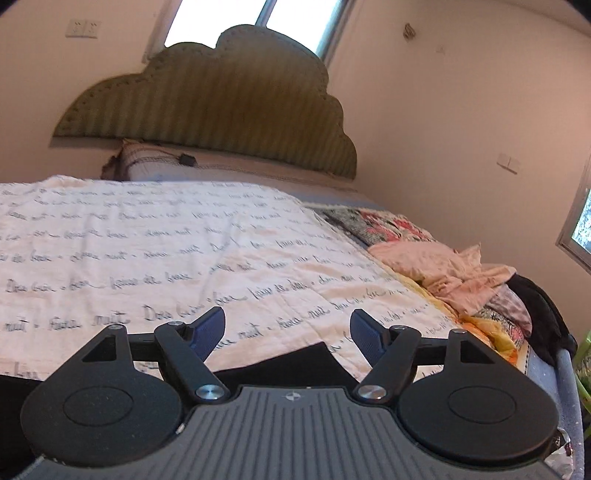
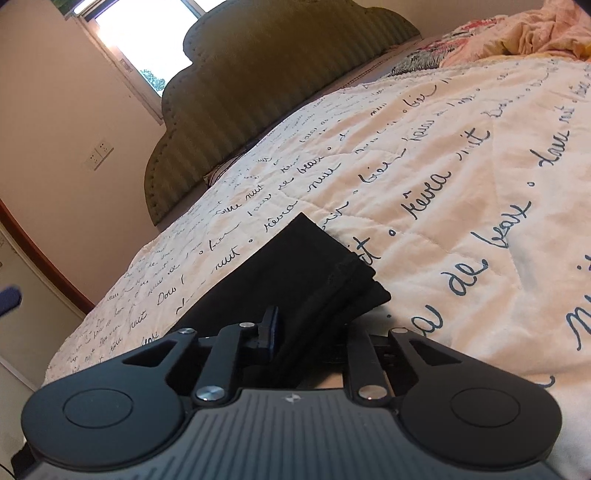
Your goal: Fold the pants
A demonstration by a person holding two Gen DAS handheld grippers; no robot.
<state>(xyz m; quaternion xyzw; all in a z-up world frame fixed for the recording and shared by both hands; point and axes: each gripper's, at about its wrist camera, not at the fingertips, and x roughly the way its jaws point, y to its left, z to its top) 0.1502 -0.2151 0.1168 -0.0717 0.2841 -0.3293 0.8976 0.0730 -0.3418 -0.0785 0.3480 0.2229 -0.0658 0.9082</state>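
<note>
The black pants (image 2: pixel 295 266) lie folded into a thick stack on the white quilt with script lettering (image 2: pixel 443 166). My right gripper (image 2: pixel 314 332) is shut on the near edge of the pants; its left finger (image 2: pixel 271 326) shows, the right one is hidden under the cloth. In the left wrist view my left gripper (image 1: pixel 287 330) is open and empty, just above the quilt (image 1: pixel 147 251). A corner of the black pants (image 1: pixel 295 363) shows just below its blue fingertips (image 1: pixel 210 326).
A green scalloped headboard (image 1: pixel 221 110) stands at the far end of the bed. A heap of pink and patterned clothes (image 1: pixel 450 273) and a black garment (image 1: pixel 543 306) lie along the bed's right edge. A window (image 1: pixel 251 18) is behind the headboard.
</note>
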